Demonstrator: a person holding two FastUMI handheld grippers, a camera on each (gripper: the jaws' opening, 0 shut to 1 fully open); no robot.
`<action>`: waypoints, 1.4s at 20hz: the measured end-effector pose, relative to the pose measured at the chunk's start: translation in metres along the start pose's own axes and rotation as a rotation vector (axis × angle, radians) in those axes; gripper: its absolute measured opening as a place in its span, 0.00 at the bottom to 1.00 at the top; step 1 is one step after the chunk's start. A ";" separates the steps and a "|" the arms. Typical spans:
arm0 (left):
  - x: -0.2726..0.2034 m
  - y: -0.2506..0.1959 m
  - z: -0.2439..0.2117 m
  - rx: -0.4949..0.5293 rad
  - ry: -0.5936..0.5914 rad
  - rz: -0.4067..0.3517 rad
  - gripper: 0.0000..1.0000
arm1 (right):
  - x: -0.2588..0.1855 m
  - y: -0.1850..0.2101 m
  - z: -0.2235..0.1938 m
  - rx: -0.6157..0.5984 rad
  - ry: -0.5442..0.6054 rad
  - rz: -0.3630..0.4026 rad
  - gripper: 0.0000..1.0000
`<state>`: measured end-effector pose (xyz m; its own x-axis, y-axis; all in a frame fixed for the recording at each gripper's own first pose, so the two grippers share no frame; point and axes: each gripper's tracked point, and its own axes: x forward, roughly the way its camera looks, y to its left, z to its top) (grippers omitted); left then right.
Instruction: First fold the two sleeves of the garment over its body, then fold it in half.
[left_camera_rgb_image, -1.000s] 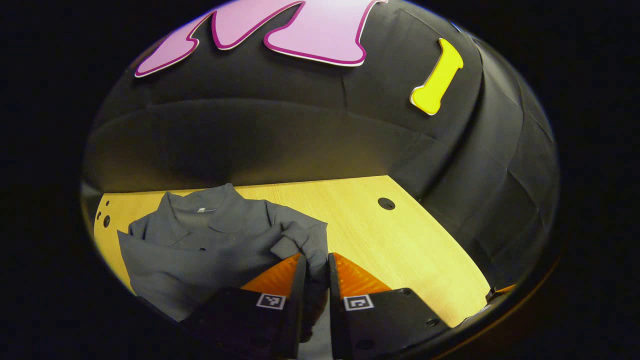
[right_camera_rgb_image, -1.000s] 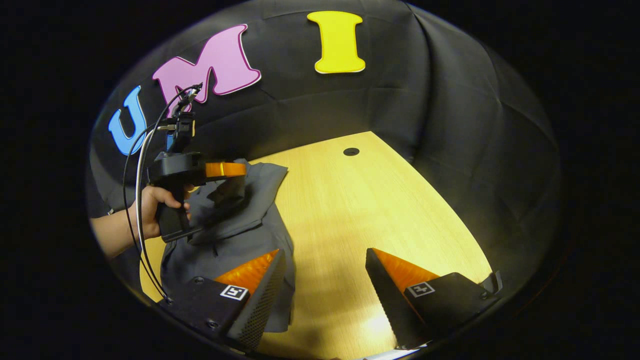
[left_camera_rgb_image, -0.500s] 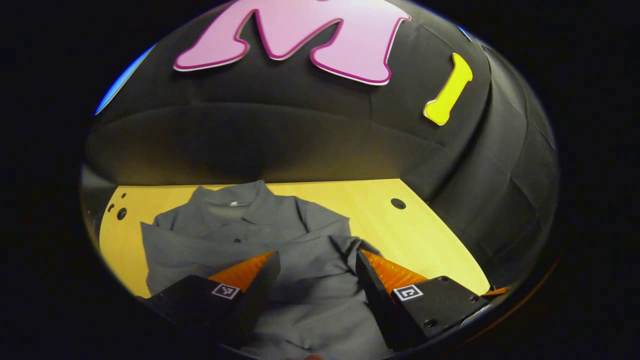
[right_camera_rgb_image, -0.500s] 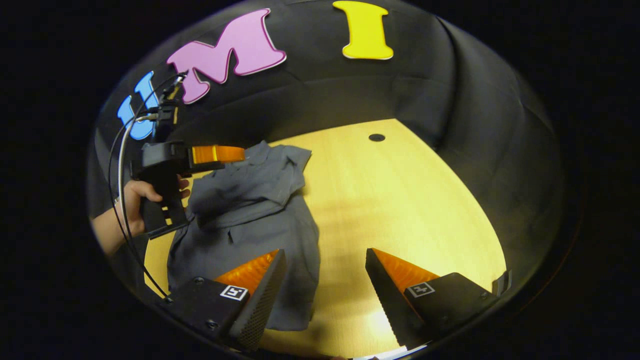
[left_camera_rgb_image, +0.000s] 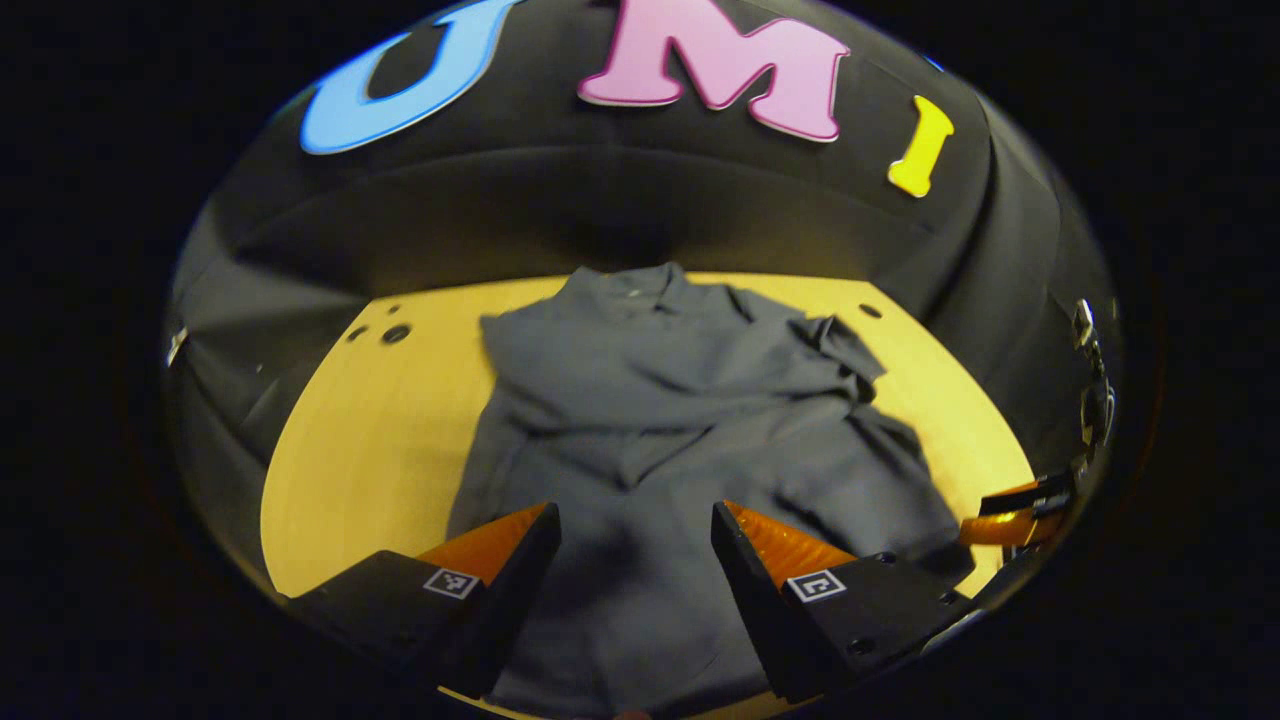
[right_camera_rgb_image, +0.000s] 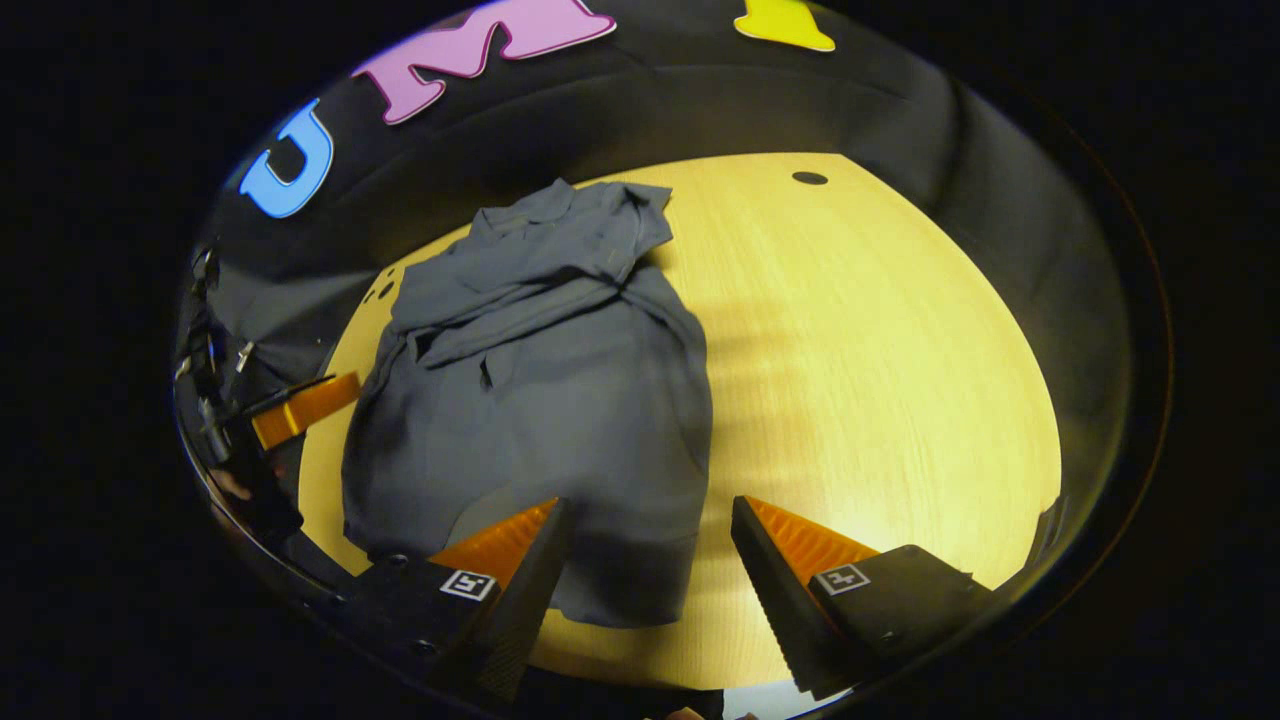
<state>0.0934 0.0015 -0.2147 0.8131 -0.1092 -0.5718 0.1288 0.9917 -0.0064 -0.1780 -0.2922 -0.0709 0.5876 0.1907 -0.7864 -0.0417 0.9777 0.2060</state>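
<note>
We see the dark grey collared cloth garment (left_camera_rgb_image: 660, 420) lying flat on the pale wooden bench (right_camera_rgb_image: 880, 350), collar toward the booth wall. Both sleeves look folded across its body, so we judge step one done; the fold in half remains. Left hand-held gripper (left_camera_rgb_image: 632, 545) hangs released above the hem area; right hand-held gripper (right_camera_rgb_image: 650, 545) also gapes wide, holding nothing, at the hem's near edge.

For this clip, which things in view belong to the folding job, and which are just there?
Belongs to the job:
- grey garment, sleeves folded over its body
- left gripper, open
- right gripper, open

Just there:
- wooden table
- holes in the table top
</note>
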 end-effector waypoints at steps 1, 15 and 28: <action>-0.008 0.016 -0.021 -0.028 0.031 0.028 0.96 | 0.003 0.000 -0.006 -0.003 0.016 -0.011 0.99; -0.042 0.075 -0.152 -0.131 0.222 0.157 0.96 | 0.028 -0.001 -0.040 -0.039 0.139 -0.076 0.99; -0.034 0.054 -0.148 -0.049 0.256 0.087 0.62 | 0.040 0.026 -0.047 -0.077 0.215 -0.050 0.35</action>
<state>-0.0112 0.0693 -0.3175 0.6491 -0.0083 -0.7607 0.0319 0.9994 0.0162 -0.1937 -0.2545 -0.1247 0.4054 0.1479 -0.9021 -0.0829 0.9887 0.1249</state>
